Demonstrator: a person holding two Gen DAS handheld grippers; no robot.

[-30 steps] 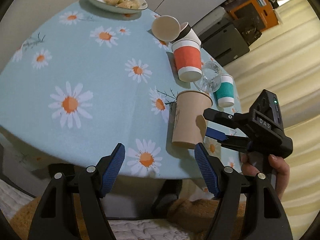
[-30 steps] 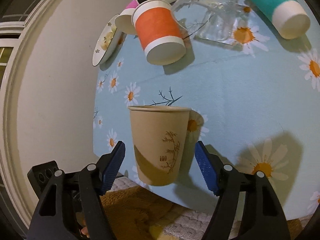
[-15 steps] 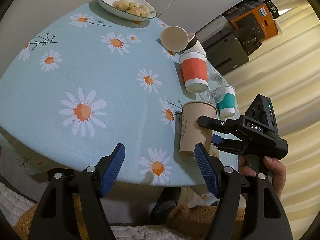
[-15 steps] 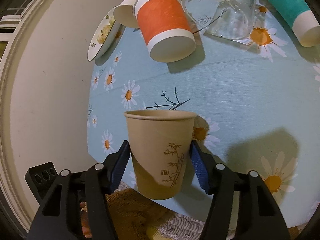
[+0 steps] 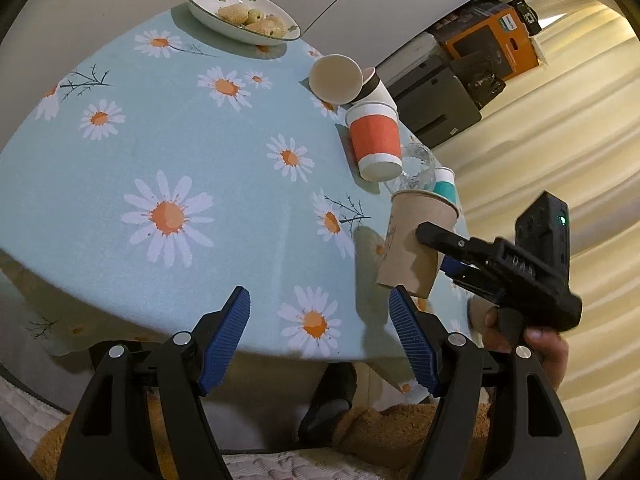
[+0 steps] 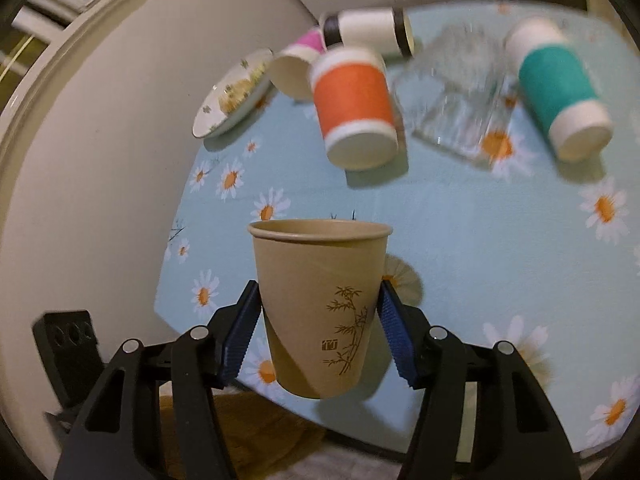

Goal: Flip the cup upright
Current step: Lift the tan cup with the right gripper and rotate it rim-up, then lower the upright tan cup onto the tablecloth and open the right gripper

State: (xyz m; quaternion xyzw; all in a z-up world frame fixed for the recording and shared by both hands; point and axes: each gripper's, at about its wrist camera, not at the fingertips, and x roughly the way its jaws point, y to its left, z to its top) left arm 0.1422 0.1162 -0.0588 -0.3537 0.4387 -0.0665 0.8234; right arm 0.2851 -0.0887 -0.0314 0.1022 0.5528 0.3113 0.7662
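A brown paper cup with a bamboo print (image 6: 320,312) sits between the pads of my right gripper (image 6: 320,340), which is shut on it. In the left wrist view the cup (image 5: 416,240) is lifted off the daisy tablecloth (image 5: 160,152) near the table's right edge, with the right gripper (image 5: 440,256) clamping it from the right. My left gripper (image 5: 320,336) is open and empty at the table's near edge, left of the cup.
An orange cup (image 6: 352,108), a teal cup (image 6: 560,92), a clear glass (image 6: 460,104), a white cup with black bands (image 6: 368,32) and a pink cup (image 6: 300,60) lie on their sides. A bowl of food (image 5: 240,20) stands at the far edge.
My right gripper closed on the brown cup and lifted it off the table. The left gripper drew back a little and stayed open.
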